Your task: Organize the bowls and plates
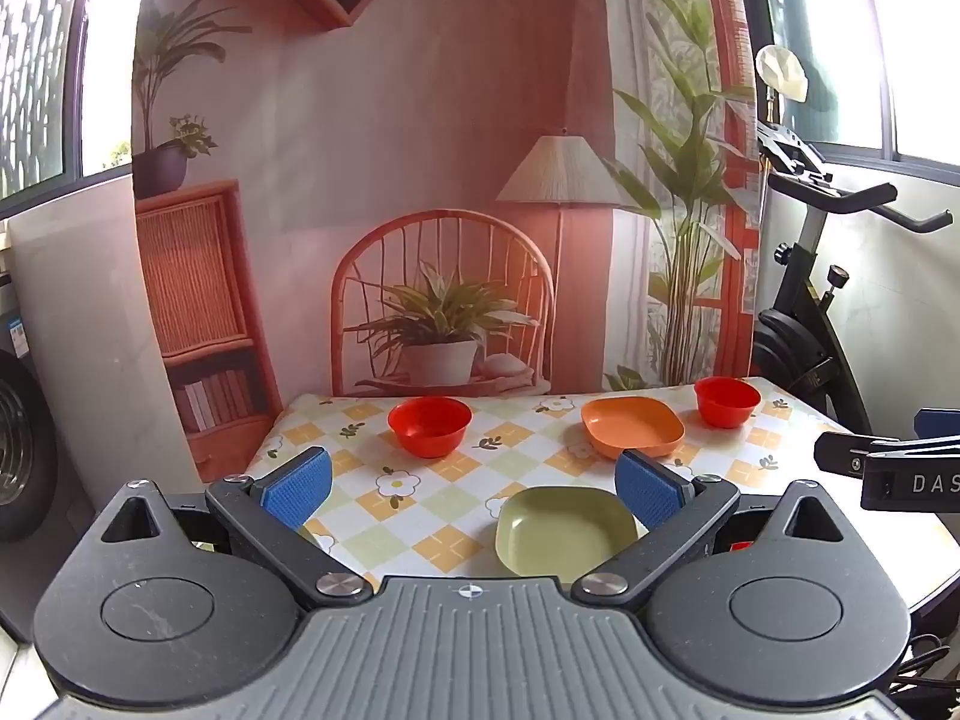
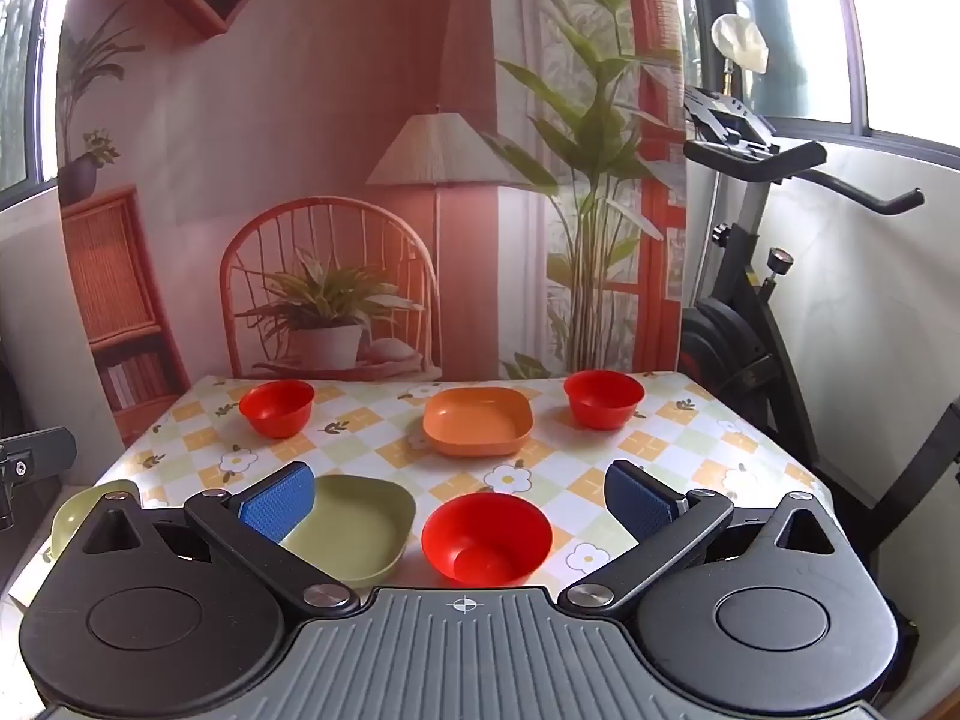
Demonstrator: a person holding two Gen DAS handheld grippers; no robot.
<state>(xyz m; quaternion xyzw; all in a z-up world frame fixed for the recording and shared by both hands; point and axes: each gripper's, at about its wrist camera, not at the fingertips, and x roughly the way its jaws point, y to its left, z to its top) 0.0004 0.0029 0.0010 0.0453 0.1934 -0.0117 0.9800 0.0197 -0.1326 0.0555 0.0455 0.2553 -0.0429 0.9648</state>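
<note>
Bowls [image 2: 486, 537] and plates sit scattered on the checked floral tablecloth [image 2: 672, 450]: three glossy red round bowls, one square orange plate [image 2: 477, 421] at the back, one olive-green square plate [image 2: 360, 525] near me. My left gripper [image 1: 474, 489] spreads wide and empty over the green plate; my right gripper [image 2: 459, 501] gapes wide too, nearest red bowl between its blue pads.

Along the table's [image 2: 690, 438] far edge I am seeing a bowl [image 2: 277, 407] sitting left, a plate [image 2: 477, 421] middle, another bowl [image 2: 603, 398] right; a second plate [image 2: 360, 525] and third bowl [image 2: 486, 537] are lying near the front edge.
</note>
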